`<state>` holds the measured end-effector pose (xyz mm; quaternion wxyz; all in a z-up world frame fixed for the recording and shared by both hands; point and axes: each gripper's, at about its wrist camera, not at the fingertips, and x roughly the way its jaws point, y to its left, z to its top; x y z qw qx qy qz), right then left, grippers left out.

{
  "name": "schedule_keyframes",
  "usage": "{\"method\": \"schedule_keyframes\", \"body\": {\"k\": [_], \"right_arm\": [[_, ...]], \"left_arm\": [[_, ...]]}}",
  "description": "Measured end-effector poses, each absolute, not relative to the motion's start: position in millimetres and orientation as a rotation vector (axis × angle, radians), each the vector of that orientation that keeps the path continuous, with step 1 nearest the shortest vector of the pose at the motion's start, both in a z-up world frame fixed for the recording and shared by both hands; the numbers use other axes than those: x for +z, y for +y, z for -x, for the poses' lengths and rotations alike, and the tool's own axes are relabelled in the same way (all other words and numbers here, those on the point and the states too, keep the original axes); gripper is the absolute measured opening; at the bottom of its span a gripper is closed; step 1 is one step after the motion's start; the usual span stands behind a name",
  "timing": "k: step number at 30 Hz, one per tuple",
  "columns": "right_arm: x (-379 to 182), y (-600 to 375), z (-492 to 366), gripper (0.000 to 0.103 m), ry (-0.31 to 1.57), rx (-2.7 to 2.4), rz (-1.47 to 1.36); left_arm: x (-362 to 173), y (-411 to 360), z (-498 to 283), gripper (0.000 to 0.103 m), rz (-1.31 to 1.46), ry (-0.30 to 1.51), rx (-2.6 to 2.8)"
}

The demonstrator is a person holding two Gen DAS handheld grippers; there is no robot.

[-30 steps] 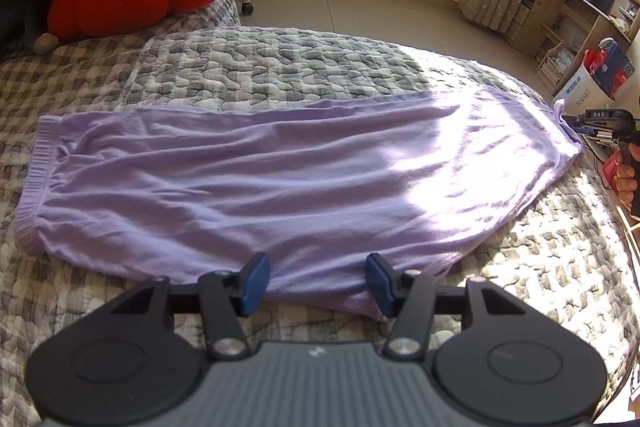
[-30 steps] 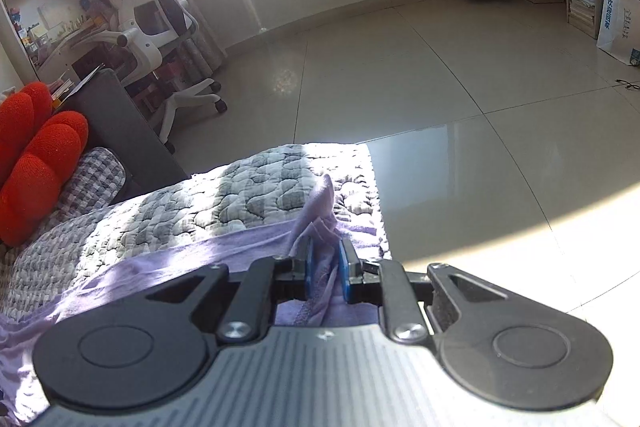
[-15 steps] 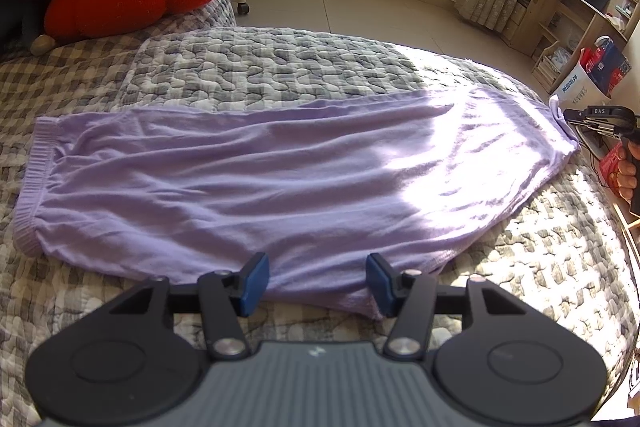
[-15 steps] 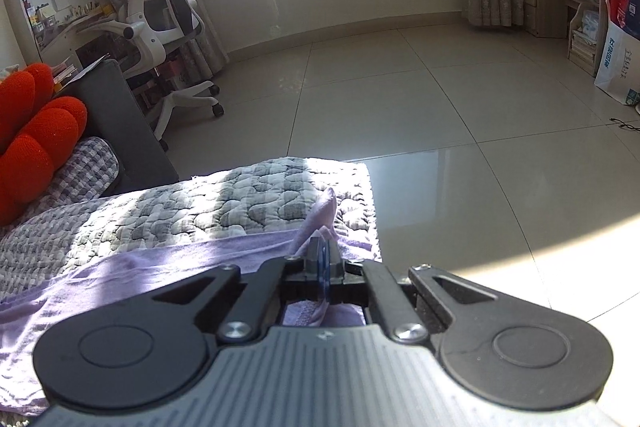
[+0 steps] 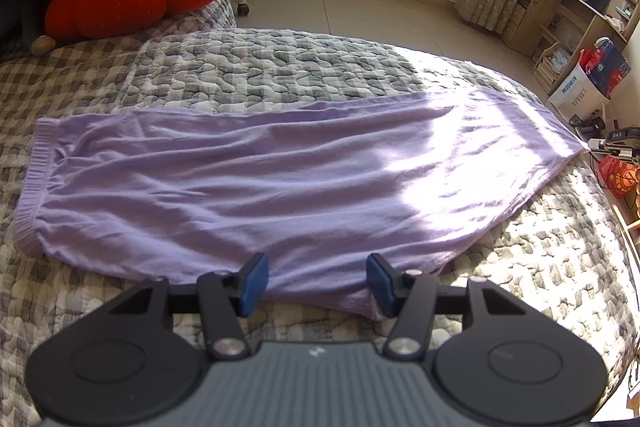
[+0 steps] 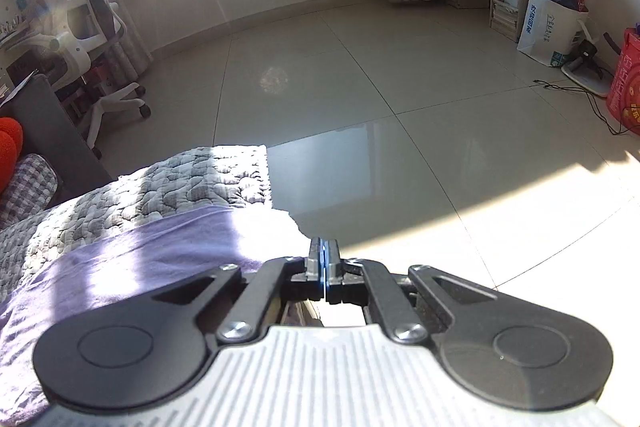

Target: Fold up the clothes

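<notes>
- Lilac garment (image 5: 256, 187) lies spread flat across the quilted bed (image 5: 280, 67), ribbed hem at the left, far corner drawn to a point at the right edge.
- Left tongs (image 5: 316, 279) stand spread over the garment's near edge, pads not pressing it.
- Right tongs (image 6: 323, 259) are pressed together at that corner; whether cloth is pinched cannot be told.

Lilac knit garment (image 5: 260, 187), spread flat.
Lies lengthwise across the quilted bed (image 5: 280, 67); ribbed band at left end, surface lightly wrinkled, right end tapering to a sunlit corner.
</notes>
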<state>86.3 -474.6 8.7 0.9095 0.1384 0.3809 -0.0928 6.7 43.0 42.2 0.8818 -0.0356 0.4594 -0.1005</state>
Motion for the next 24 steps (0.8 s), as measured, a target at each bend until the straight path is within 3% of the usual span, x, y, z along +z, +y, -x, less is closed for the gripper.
{"method": "schedule_keyframes", "body": {"k": [6,10,12,13,20,24], "right_arm": [[-2,-468,-93,0.003,0.834,-0.149,-0.242],[19,-452,-92,0.019,0.728,-0.094,-0.175],[28,-436,-97,0.047,0.684,-0.03,-0.148],[32,-424,-99,0.051,0.664,0.007,-0.122],[33,-325,-107,0.051,0.611,0.313,0.2],[30,-296,-111,0.051,0.583,0.408,0.313]], "left_arm": [[43,51,-9,0.056,0.09,0.95,-0.18],[47,65,-18,0.056,0.123,0.933,-0.137],[48,71,-22,0.056,0.128,0.926,-0.114],[48,74,-24,0.056,0.13,0.922,-0.103],[56,91,-33,0.056,0.074,0.813,-0.111],[65,91,-41,0.066,-0.008,0.73,-0.251]]}}
